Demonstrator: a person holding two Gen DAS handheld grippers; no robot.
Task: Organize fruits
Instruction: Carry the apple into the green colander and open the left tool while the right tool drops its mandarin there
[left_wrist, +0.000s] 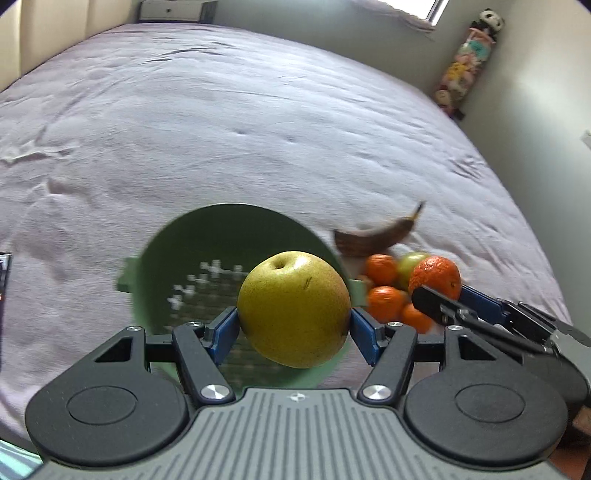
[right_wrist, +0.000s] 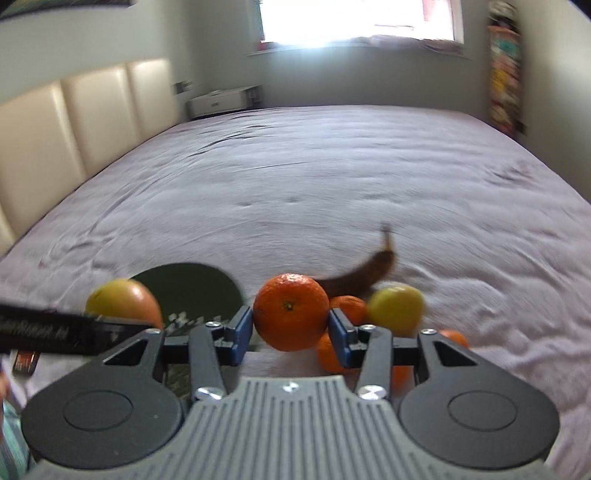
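My left gripper (left_wrist: 293, 326) is shut on a large yellow-green pear (left_wrist: 293, 308), held in the air in front of a green colander (left_wrist: 221, 266) that lies on the bed. My right gripper (right_wrist: 291, 330) is shut on an orange (right_wrist: 291, 312); in the left wrist view that same orange (left_wrist: 436, 277) shows at the right, clamped by the right gripper (left_wrist: 448, 299). Behind it on the sheet lie several oranges (left_wrist: 384, 301), a green apple (left_wrist: 410, 264) and a dark brown banana (left_wrist: 376, 236). In the right wrist view the pear (right_wrist: 122, 301) shows at the left beside the colander (right_wrist: 192, 291).
A wide bed with a pale lilac sheet (left_wrist: 258, 129) fills both views. A padded cream headboard (right_wrist: 74, 122) runs along the left, a window (right_wrist: 358, 22) lies beyond the far end, and a tall patterned object (left_wrist: 469, 62) stands by the right wall.
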